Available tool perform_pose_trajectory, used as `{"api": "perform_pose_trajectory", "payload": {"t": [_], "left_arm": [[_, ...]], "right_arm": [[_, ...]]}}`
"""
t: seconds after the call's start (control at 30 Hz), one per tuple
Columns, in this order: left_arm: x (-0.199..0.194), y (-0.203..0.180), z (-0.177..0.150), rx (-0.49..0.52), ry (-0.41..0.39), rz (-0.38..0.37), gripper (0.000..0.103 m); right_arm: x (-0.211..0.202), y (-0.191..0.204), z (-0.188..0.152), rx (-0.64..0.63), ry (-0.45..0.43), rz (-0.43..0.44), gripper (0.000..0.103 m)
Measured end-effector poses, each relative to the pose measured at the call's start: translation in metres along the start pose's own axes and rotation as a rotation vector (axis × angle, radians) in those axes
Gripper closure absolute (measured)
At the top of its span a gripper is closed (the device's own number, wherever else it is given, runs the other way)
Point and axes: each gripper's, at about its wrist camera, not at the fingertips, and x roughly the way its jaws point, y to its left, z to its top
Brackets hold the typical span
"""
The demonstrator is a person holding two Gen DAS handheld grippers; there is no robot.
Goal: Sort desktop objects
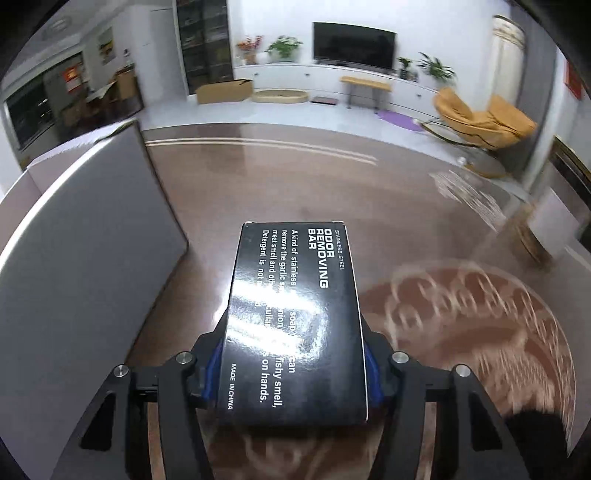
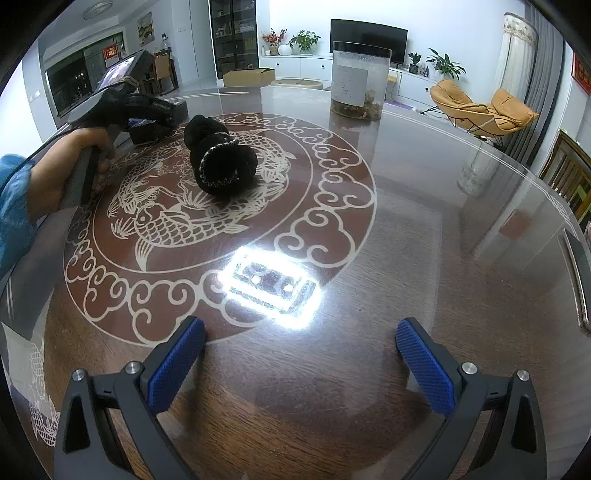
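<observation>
Left wrist: left gripper (image 1: 295, 369) clamps black box (image 1: 295, 314), grey bin (image 1: 85, 240) beside.

White walls, pale glossy floor (image 2: 424, 110). Wall-mounted TV (image 2: 368, 35) over a long white cabinet (image 2: 295, 66) with plants. Orange chairs (image 2: 480, 107) at right, dark shelving (image 2: 232, 37) at left, cardboard box (image 2: 249, 76) on floor.
</observation>
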Motion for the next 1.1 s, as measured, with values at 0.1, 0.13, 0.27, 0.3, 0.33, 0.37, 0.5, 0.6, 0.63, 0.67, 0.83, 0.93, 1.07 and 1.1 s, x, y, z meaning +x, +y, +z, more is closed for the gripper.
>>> {"api": "perform_pose_trajectory", "payload": {"t": [0.1,0.13,0.27,0.3,0.33,0.37,0.5,0.6,0.63,0.67,0.83,0.93,1.07,1.1], "left_arm": [[-0.034,-0.005,-0.046,0.072,-0.006,-0.050,0.045],[-0.043,-0.011,-0.049,0.086,-0.006,-0.059,0.045],[-0.091,-0.015,-0.111,0.144,-0.001,-0.105,0.045],[-0.099,-0.015,-0.122,0.146,-0.001,-0.107,0.045],[-0.105,-0.013,-0.131,0.151,-0.001,-0.109,0.045],[-0.112,-0.012,-0.140,0.151,0.000,-0.111,0.045],[-0.131,-0.007,-0.163,0.132,-0.008,-0.108,0.045],[-0.140,-0.009,-0.174,0.142,-0.013,-0.112,0.045],[-0.142,-0.003,-0.175,0.141,-0.015,-0.114,0.045],[-0.145,-0.003,-0.180,0.141,-0.016,-0.114,0.045],[-0.156,-0.011,-0.197,0.146,-0.016,-0.122,0.045],[-0.161,-0.015,-0.205,0.152,-0.021,-0.119,0.045],[-0.159,-0.018,-0.202,0.151,-0.012,-0.116,0.030],[-0.156,-0.019,-0.201,0.156,0.004,-0.106,0.015]], "right_arm": [[0.000,0.000,0.001,-0.001,-0.001,0.003,0.000],[0.000,0.001,0.003,-0.010,-0.007,0.028,0.000],[0.011,0.024,0.040,-0.124,-0.012,0.123,0.000],[0.015,0.031,0.056,-0.157,-0.026,0.145,0.000],[0.020,0.039,0.079,-0.189,-0.051,0.149,0.000],[0.025,0.043,0.091,-0.204,-0.057,0.156,0.000],[0.074,0.058,0.143,-0.220,0.051,0.253,0.010],[0.087,0.071,0.148,-0.268,0.083,0.249,0.054],[0.084,0.076,0.144,-0.277,0.089,0.260,0.062],[0.080,0.079,0.139,-0.279,0.090,0.261,0.067],[0.031,0.087,0.069,-0.234,0.059,0.201,0.067],[-0.001,0.087,0.019,-0.163,0.014,0.132,0.067],[-0.020,0.081,-0.015,-0.057,-0.033,0.063,0.019],[-0.018,0.079,-0.017,-0.033,-0.020,0.057,0.009]]}}
